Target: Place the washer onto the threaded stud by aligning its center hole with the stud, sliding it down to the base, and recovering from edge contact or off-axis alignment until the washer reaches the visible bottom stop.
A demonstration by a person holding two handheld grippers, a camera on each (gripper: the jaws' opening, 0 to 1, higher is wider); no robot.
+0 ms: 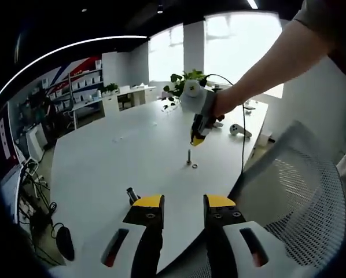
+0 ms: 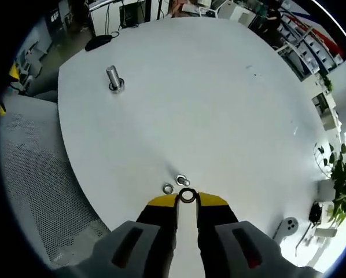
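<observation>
On the white table (image 1: 115, 156) a small upright threaded stud (image 1: 189, 155) stands with a loose washer (image 1: 194, 167) lying at its foot. My right gripper (image 1: 197, 139), held in a person's hand, hovers just above that stud. In the right gripper view my right gripper (image 2: 187, 200) is shut on a washer (image 2: 187, 196) at its yellow tips. Just beyond it are the stud's top (image 2: 183, 180) and the loose washer (image 2: 168, 189). A second, bigger stud (image 2: 114, 78) stands near the table edge, close to my left gripper (image 1: 183, 202), which is open and holds nothing.
A grey mesh chair (image 1: 300, 191) stands at the table's near edge. A white controller (image 1: 239, 130) and a potted plant (image 1: 181, 81) are at the far side. Shelves (image 1: 80, 87) and cables (image 1: 34, 197) lie to the left of the table.
</observation>
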